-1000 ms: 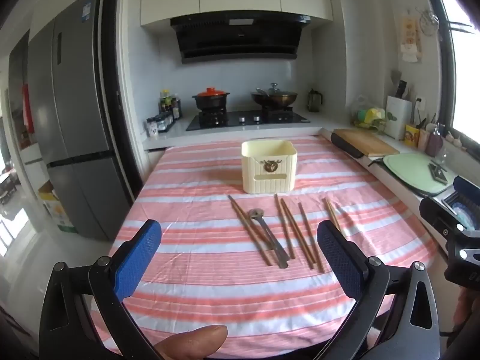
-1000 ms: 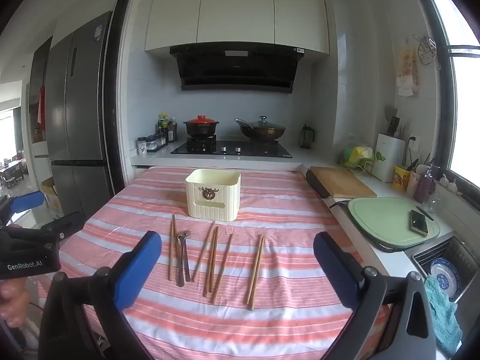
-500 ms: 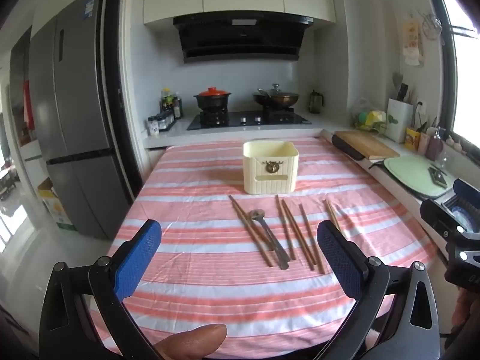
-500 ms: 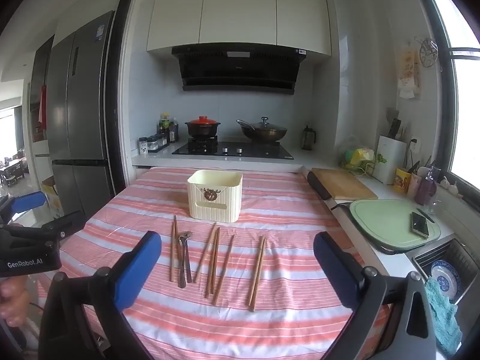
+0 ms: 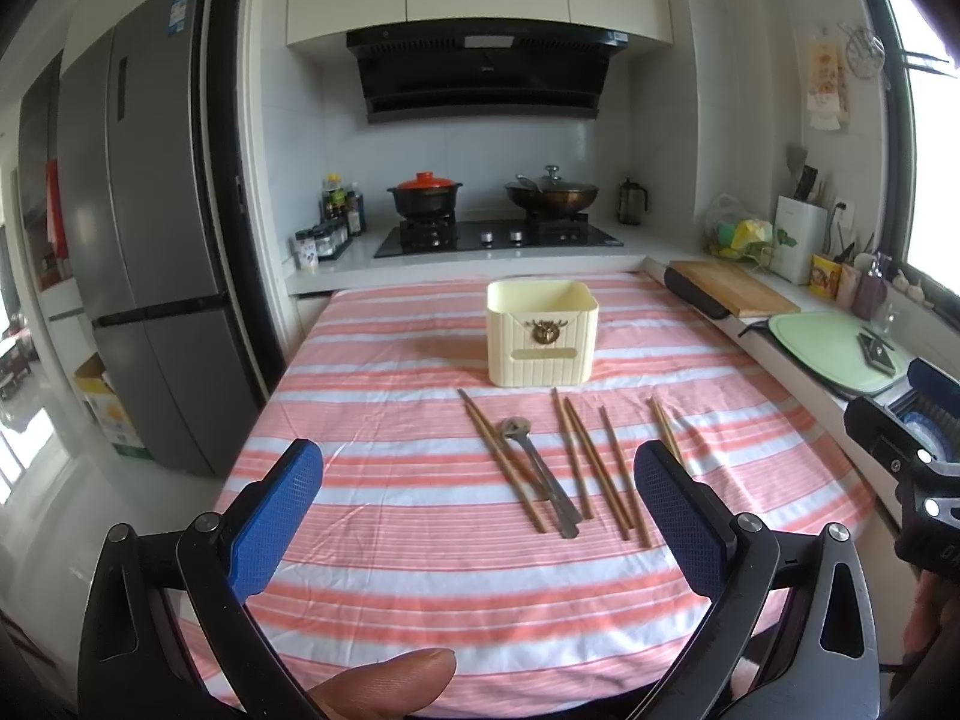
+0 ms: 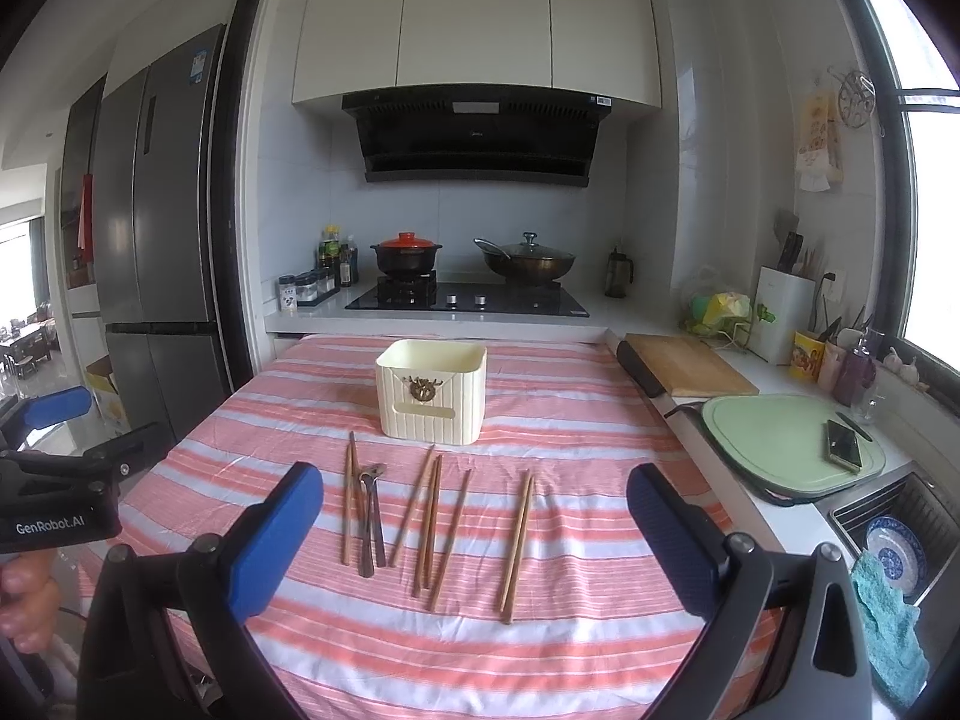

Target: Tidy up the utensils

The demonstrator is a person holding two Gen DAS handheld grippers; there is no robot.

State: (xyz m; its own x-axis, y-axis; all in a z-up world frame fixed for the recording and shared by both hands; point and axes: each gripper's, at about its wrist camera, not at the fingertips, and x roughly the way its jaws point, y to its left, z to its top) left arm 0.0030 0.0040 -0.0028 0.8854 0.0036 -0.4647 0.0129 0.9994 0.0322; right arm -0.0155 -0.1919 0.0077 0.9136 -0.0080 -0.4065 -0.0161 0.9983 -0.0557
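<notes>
Striped tablecloth (image 6: 588, 420): chopsticks (image 6: 517, 546) lengthwise toward holder (image 6: 432, 399).

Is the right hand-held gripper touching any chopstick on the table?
Apart. The right wrist view shows the right hand-held gripper open above the striped cloth, nothing between its blue pads, and the chopsticks lying flat beyond them.

Table (image 6: 588, 420) under pink-striped cloth: cream bin (image 6: 431, 391) at 12 o'clock; chopsticks (image 6: 517, 543) and metal spoons (image 6: 369, 516) (side by side) at centre.

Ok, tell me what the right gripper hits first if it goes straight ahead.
Probably the chopsticks on the striped tablecloth; the open right gripper frames them, with the cream holder beyond. Depth is unclear.
</notes>
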